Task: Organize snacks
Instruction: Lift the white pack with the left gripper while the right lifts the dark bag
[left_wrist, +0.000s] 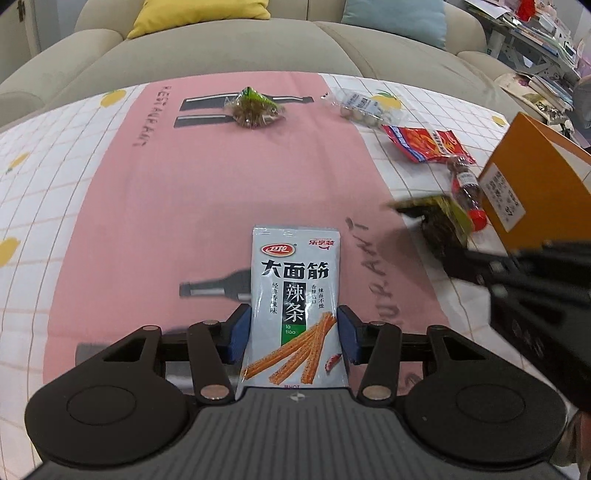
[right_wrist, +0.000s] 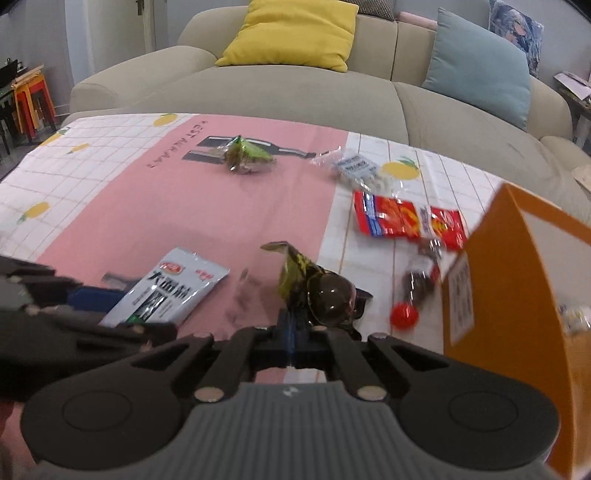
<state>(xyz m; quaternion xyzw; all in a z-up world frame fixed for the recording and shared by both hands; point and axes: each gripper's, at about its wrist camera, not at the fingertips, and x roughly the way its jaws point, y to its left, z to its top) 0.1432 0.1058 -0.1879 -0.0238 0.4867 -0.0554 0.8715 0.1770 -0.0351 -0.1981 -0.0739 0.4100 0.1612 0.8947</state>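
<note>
Left wrist view: the left gripper (left_wrist: 294, 334) clamps a silver-grey spicy-strip packet (left_wrist: 294, 295) between its blue pads (left_wrist: 238, 330), one pressed on each long edge. The packet's long axis runs straight up the middle of the frame, top seal away from the camera. Its print reads plainly here: large characters 大面筋, 辣条 on a dark panel, "là tiáo" on green below, a red oval logo at upper left. At right the right gripper (left_wrist: 443, 254) comes in blurred, carrying a dark green-and-yellow pouch (left_wrist: 439, 218). An orange box (left_wrist: 539, 177) with a white label stands at the right edge; its inside is hidden here.

Right wrist view: the right gripper (right_wrist: 295, 325) has its jaws closed on the dark pouch (right_wrist: 314, 288), which tilts up and left from the fingers, its crumpled green end highest. The grey packet (right_wrist: 166, 291) lies at lower left, slanting up to the right, its writing blurred. The orange box (right_wrist: 517, 295) fills the right side, and this view looks a little into its opening. On the pink-and-white tablecloth (right_wrist: 147, 206) lie a green triangular pack (right_wrist: 245, 157), a clear bag of pale sweets (right_wrist: 360, 171), a red packet (right_wrist: 406, 219) and a small dark bottle with a red cap (right_wrist: 415, 291). The cloth's pink panel carries the word "RESTAURANT".
</note>
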